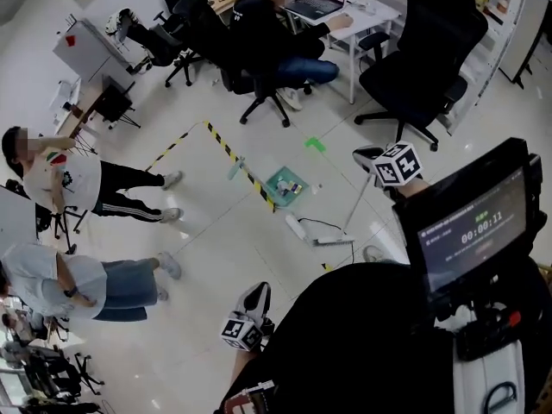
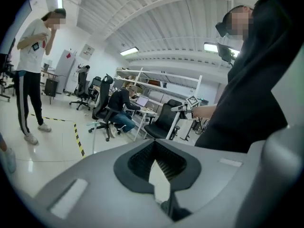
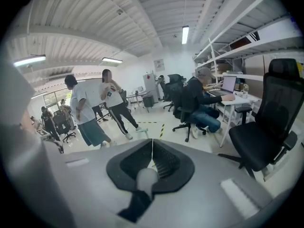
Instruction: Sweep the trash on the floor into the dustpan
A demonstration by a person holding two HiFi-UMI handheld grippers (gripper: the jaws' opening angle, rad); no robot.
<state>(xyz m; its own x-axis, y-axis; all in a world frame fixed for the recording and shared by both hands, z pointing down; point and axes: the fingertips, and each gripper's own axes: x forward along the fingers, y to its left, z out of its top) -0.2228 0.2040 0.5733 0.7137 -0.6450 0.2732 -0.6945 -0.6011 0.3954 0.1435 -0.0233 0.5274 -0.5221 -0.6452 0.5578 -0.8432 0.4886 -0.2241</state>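
A teal dustpan (image 1: 286,185) with an upright pale handle (image 1: 237,167) stands on the white floor beside the striped tape, with small bits lying in it. My right gripper (image 1: 373,157) is shut on the top of a thin white broom handle (image 1: 359,205). The handle slants down to the broom head (image 1: 335,241). In the right gripper view the handle's white end (image 3: 147,178) sits between the closed jaws, and the dustpan (image 3: 137,128) shows far off. My left gripper (image 1: 255,301) hangs low near my body, its jaws meeting at the tips with nothing seen in them.
Yellow-black tape (image 1: 233,155) crosses the floor. A white elongated object with a dark cord (image 1: 296,227) lies near the broom head. Two people (image 1: 78,179) stand at the left; another sits at a desk (image 1: 267,33). Black office chairs (image 1: 423,67) stand at the back right.
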